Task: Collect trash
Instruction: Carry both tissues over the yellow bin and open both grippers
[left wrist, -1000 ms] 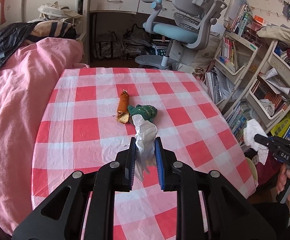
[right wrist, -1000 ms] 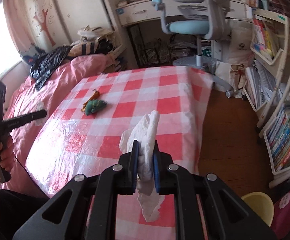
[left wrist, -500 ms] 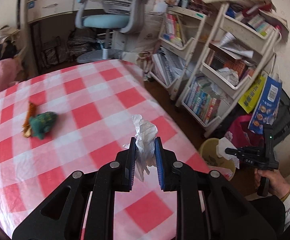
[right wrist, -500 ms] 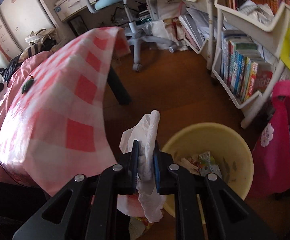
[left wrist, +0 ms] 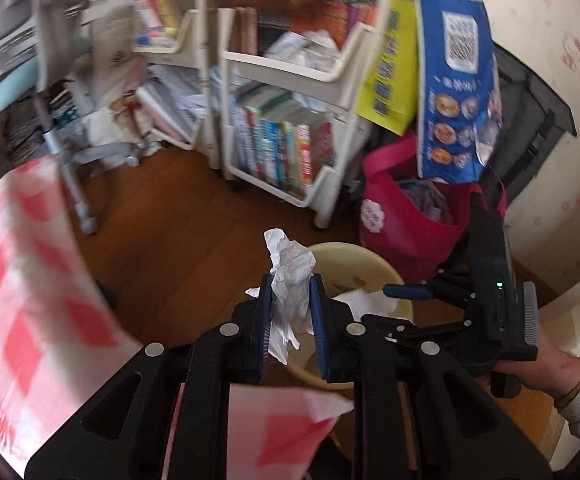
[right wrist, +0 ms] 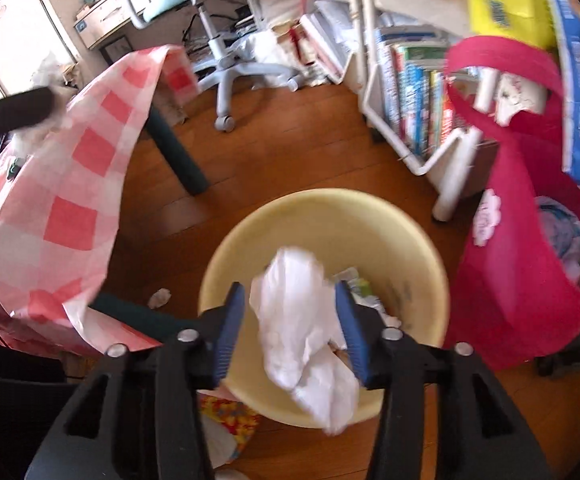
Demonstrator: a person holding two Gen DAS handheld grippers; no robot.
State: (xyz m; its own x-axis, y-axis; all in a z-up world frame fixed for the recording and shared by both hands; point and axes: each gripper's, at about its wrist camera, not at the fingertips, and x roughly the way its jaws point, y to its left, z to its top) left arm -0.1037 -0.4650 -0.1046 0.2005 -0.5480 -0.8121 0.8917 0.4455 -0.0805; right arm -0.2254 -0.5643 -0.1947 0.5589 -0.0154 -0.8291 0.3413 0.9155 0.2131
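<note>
My left gripper (left wrist: 290, 292) is shut on a crumpled white tissue (left wrist: 290, 276) and holds it just short of the yellow trash bin (left wrist: 342, 252) on the floor. My right gripper (right wrist: 290, 300) is open right above the same bin (right wrist: 402, 216). A second white tissue (right wrist: 302, 332) hangs loose between its spread fingers, over the bin's mouth. The bin holds some paper scraps. The right gripper (left wrist: 410, 292) also shows in the left wrist view, over the bin.
The table with the red-checked cloth (right wrist: 69, 200) stands left of the bin. A crimson bag (right wrist: 530, 280) sits right of it, with white book shelves (right wrist: 410, 92) behind. A desk chair (right wrist: 217, 72) stands further back on the wooden floor. A small scrap (right wrist: 159, 298) lies by the table leg.
Both grippers swung from the table to the bin. The right gripper moved over the bin and opened, letting go of its tissue. The left gripper kept its tissue.
</note>
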